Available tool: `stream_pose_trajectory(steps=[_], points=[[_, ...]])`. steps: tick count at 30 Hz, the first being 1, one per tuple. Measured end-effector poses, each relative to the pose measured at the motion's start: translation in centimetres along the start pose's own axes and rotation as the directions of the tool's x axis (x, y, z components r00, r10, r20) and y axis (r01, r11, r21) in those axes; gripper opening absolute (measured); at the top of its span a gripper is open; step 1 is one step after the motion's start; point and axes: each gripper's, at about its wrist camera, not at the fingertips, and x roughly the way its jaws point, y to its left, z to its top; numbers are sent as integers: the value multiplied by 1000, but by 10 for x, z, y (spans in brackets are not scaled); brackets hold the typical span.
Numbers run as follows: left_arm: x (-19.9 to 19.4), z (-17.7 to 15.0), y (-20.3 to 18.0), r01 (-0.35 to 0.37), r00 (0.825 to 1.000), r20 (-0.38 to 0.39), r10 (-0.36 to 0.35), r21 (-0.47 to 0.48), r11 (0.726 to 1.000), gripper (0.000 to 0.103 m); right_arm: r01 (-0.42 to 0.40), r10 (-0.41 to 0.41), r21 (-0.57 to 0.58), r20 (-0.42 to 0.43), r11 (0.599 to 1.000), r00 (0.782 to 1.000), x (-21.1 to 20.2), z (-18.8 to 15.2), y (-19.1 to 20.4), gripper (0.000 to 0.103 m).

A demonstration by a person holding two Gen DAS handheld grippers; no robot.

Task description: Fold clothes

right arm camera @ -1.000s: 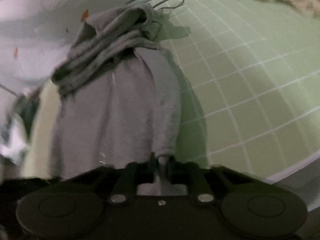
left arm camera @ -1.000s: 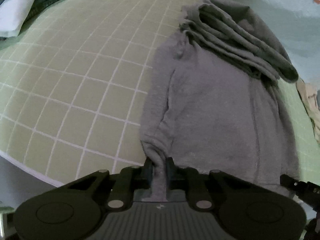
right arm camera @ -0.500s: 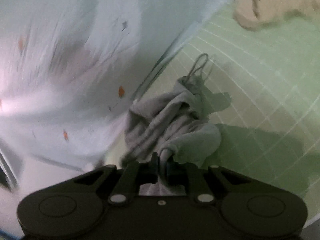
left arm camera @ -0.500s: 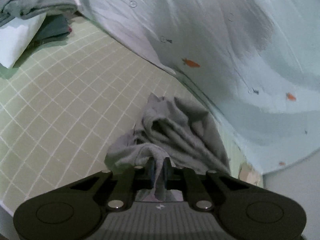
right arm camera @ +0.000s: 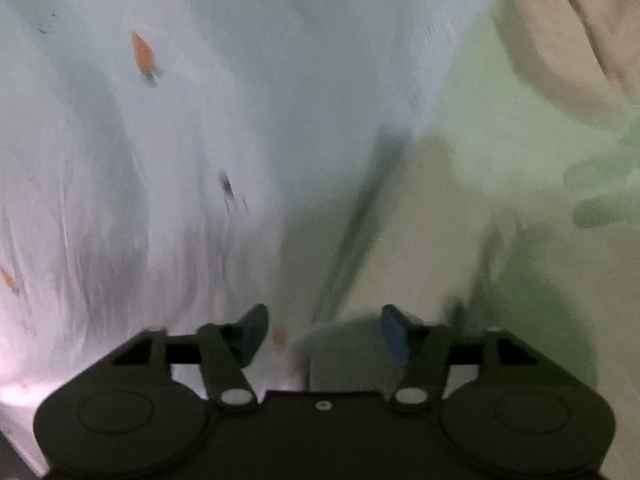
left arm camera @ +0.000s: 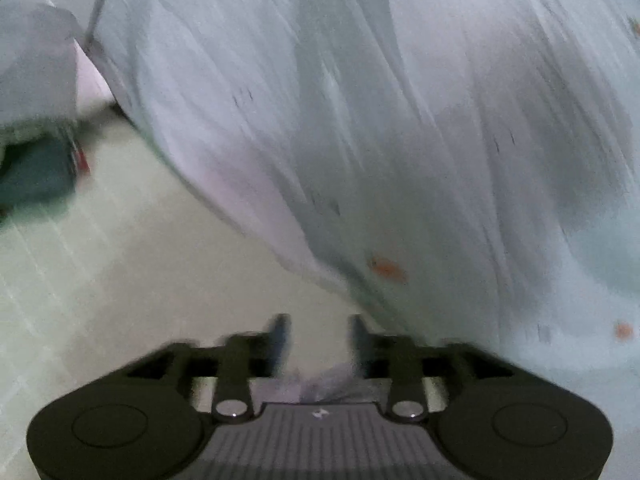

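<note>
Left hand-held gripper (left arm camera: pixel 318 330) and right hand-held gripper (right arm camera: pixel 322 330) jaws apart, empty; carrot-print sheet (left arm camera: pixel 400 120) fills view ahead; beige garment (right arm camera: pixel 568 40) right.

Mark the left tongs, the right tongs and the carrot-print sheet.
left tongs (left arm camera: pixel 318 330): left wrist view, gap between open tips.
right tongs (right arm camera: pixel 324 332): right wrist view, gap between open tips.
sheet (left arm camera: pixel 420 120): left wrist view, middle folds.
</note>
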Motion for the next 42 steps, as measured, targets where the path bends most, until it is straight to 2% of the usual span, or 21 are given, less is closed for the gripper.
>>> stream_pose_trajectory(steps=[1, 2, 3, 5, 7, 10, 12, 16, 19, 22, 23, 26, 29, 32, 33, 36, 37, 39, 40, 41, 42], points=[[7, 5, 1, -21, 1000, 17, 21, 5, 1000, 82, 29, -28, -64, 15, 998, 999, 4, 3, 7, 85], [13, 10, 1, -42, 999, 34, 42, 10, 999, 82, 77, -74, -137, 26, 988, 997, 8, 2, 12, 90], [20, 16, 2, -64, 997, 52, 63, 14, 998, 82, 124, -121, -206, 28, 971, 992, 14, -1, 13, 90], [33, 4, 7, -136, 991, 7, 136, 77, 988, 82, 219, -231, -312, 0, 925, 973, 30, -13, 9, 90], [44, -13, 11, -136, 988, -57, 143, 112, 984, 82, 287, -320, -370, -30, 884, 947, 44, -27, 0, 90], [61, -38, 15, -117, 978, -151, 141, 157, 981, 82, 312, -384, -469, -64, 826, 921, 62, -52, -8, 89], [71, -51, 14, -108, 970, -193, 145, 192, 975, 82, 313, -415, -540, -73, 781, 907, 70, -65, -9, 85], [87, -65, 12, -104, 959, -232, 161, 237, 966, 79, 248, -421, -692, -90, 678, 903, 86, -80, -3, 70], [91, -70, 12, -93, 956, -250, 152, 233, 968, 72, 205, -438, -753, -122, 625, 890, 101, -91, -2, 68], [87, -70, 12, -89, 958, -246, 147, 230, 969, 67, 168, -459, -805, -141, 569, 877, 114, -101, -2, 44], [85, -70, 12, -89, 959, -243, 146, 229, 969, 67, 176, -466, -816, -126, 551, 876, 113, -103, -2, 27], [78, -71, 13, -87, 961, -238, 142, 228, 970, 65, 189, -432, -808, -89, 558, 898, 96, -96, -1, 11], [80, -71, 16, -87, 959, -246, 139, 212, 973, 43, 231, -370, -790, 6, 568, 929, 65, -83, 11, 9], [84, -72, 20, -59, 961, -255, 104, 179, 982, 35, 260, -282, -689, 84, 677, 956, 23, -57, 21, 9], [85, -73, 22, -57, 960, -261, 100, 167, 984, 35, 266, -279, -661, 90, 702, 956, 18, -50, 17, 9], [84, -74, 26, -54, 961, -265, 86, 125, 991, 42, 363, -425, -653, 69, 665, 903, 43, -47, -16, 10], [79, -73, 25, -60, 964, -250, 92, 133, 989, 43, 380, -458, -647, 53, 661, 887, 49, -48, -23, 13], [70, -71, 23, -72, 970, -220, 105, 150, 986, 52, 389, -456, -640, 67, 663, 887, 45, -56, -20, 30], [64, -71, 23, -83, 973, -201, 116, 163, 983, 57, 388, -450, -649, 78, 655, 890, 45, -60, -17, 51], [59, -71, 24, -97, 976, -178, 129, 178, 979, 66, 383, -442, -663, 87, 643, 893, 45, -64, -13, 65], [57, -71, 27, -99, 975, -178, 131, 179, 979, 70, 379, -435, -678, 96, 630, 895, 45, -68, -10, 68]])
